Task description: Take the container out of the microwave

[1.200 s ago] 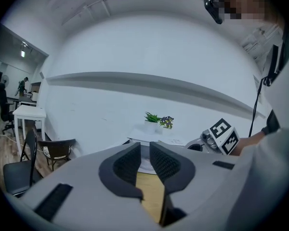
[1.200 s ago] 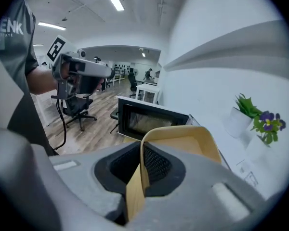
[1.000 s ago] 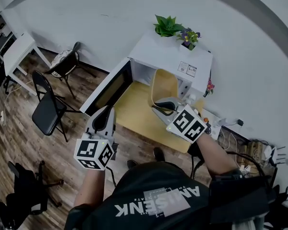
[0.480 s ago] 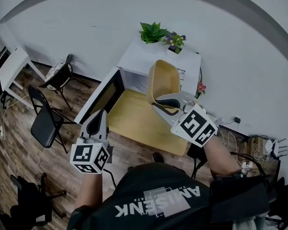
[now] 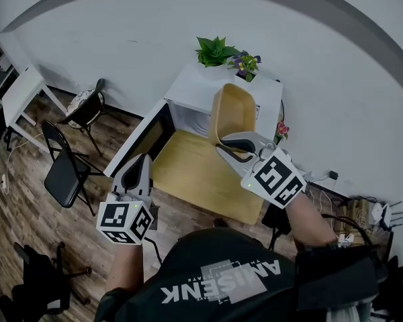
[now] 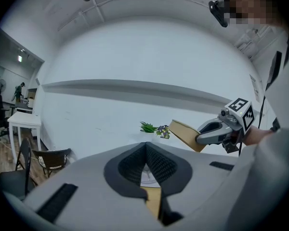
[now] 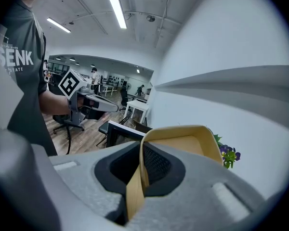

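Note:
A tan, empty container (image 5: 232,111) hangs tilted in the air in front of the white microwave (image 5: 203,84). My right gripper (image 5: 228,146) is shut on its near wall, and the right gripper view shows that wall (image 7: 135,186) pinched between the pads. The microwave door (image 5: 142,134) stands open to the left. Left of the wooden table (image 5: 191,173), my left gripper (image 5: 140,161) is held level with its jaws together and nothing in them. From the left gripper view, the container (image 6: 184,133) and right gripper (image 6: 199,138) appear at the right.
A green plant (image 5: 213,48) and purple flowers (image 5: 245,62) stand on top of the microwave. A black folding chair (image 5: 64,163), a second chair (image 5: 87,91) and a white table (image 5: 23,79) are on the wooden floor at left. Cables (image 5: 352,213) lie at right.
My right gripper has risen with the container, lifting it from the microwave's mouth to in front of its top. The left gripper has drifted up a little.

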Demonstrator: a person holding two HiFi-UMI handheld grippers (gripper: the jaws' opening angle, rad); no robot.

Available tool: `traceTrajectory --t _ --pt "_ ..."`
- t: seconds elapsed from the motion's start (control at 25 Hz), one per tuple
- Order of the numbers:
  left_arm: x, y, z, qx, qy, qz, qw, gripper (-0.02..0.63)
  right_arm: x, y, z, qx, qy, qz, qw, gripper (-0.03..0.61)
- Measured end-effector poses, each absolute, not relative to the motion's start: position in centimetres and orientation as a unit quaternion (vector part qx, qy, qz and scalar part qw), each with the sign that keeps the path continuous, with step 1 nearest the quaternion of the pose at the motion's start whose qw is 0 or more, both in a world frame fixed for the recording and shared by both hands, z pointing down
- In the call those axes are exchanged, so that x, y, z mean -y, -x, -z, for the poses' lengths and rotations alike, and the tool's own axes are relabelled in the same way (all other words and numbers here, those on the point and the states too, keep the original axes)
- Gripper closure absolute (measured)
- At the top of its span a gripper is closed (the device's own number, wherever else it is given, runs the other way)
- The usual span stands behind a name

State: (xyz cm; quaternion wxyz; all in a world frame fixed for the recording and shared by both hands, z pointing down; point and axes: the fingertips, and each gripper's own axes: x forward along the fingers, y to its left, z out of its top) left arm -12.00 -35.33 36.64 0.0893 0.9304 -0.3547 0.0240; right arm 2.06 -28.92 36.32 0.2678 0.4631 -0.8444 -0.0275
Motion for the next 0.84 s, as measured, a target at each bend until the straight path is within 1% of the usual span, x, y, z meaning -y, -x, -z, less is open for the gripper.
traceTrajectory --t 0.52,0.84 --pt "36.2 11.2 -35.8 0.380 -0.922 -0.017 0.074 0.612 29.9 -3.4 -36.4 0.852 -0.453 0.023 0.261 0.555" --pt "36.4 10.9 -35.7 0.380 -0.922 -0.016 0.079 0.612 30.0 -3.6 -36.2 0.854 -0.446 0.032 0.266 0.555"
